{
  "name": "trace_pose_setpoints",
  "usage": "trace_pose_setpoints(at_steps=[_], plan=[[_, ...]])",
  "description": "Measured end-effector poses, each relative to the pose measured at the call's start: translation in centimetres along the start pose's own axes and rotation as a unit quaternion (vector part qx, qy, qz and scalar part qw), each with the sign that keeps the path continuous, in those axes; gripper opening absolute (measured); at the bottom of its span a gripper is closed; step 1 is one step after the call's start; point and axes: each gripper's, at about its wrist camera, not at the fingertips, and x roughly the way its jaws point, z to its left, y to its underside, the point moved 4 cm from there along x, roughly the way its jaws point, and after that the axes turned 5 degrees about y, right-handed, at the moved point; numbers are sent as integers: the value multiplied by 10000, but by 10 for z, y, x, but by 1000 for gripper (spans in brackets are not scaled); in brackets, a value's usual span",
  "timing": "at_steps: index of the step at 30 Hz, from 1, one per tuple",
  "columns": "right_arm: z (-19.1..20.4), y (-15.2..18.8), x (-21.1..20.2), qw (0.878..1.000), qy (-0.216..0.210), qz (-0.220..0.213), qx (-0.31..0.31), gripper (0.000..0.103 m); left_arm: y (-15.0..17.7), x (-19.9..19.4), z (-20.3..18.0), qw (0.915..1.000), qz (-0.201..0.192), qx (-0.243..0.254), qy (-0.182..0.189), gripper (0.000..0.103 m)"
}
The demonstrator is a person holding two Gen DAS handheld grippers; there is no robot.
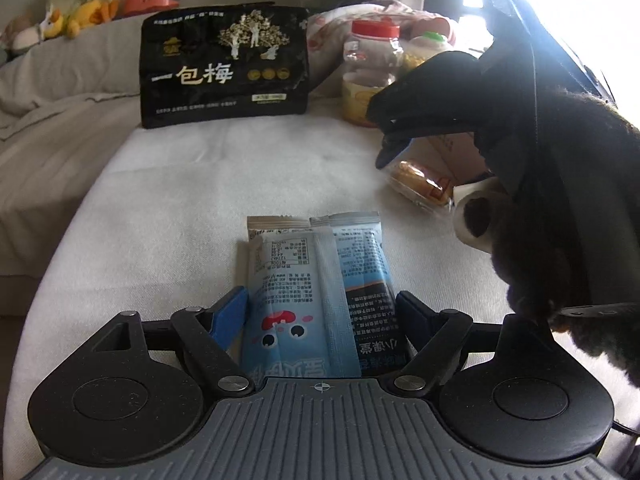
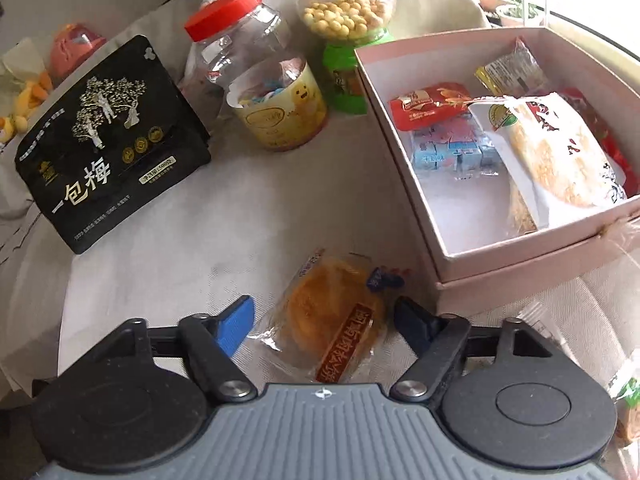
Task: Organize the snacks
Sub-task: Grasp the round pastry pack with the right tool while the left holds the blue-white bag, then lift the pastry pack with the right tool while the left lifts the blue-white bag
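Note:
Two blue snack packets (image 1: 320, 288) lie overlapped on the white cloth (image 1: 200, 184), and my left gripper (image 1: 320, 314) has a pad against each outer edge of them. A clear-wrapped golden cake (image 2: 332, 316) lies on the cloth between the fingers of my right gripper (image 2: 324, 320), which stands open with a gap on both sides. The left wrist view shows the right gripper (image 1: 390, 140) from the side, tips down over the cake (image 1: 420, 184), held by a dark fuzzy sleeve (image 1: 580, 200). The open pink box (image 2: 532, 258) to the right holds several wrapped snacks.
A black plum bag (image 2: 112, 148) stands at the back left. A red-lidded clear jar (image 2: 240, 60), a yellow cup (image 2: 280, 116) and a green candy dispenser (image 2: 348, 20) stand behind. Plush toys (image 1: 80, 4) sit on the grey sofa (image 1: 60, 80).

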Motion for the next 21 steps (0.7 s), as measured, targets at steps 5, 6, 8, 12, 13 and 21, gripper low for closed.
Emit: trace_pose_setpoints(at_steps=[5,6,8,12,13,21], plan=[[-15,12,-14,9958,-414,51,-811,54,-1,0,2,9999,-14,-116,56,86],[-19,17,-19,9939,-497,56,-988,54,-1,-1,2,9999,-15,-128,66,86],[-26,29,-29,9891,-590,67,-1347,54,-1,-1,1,9999,7,-113,60,86],[-44,55,-54,9745,-927,205,-2032,54,-1,-2,-2,10000,64,-68,1,86],[-49,62,-61,9694,-1000,220,-2231,54,-1,-2,-3,9999,84,-73,-10,86],[-85,96,-102,9391,-1052,102,-3269,54,2,-8,-16,9992,370,24,176,86]])
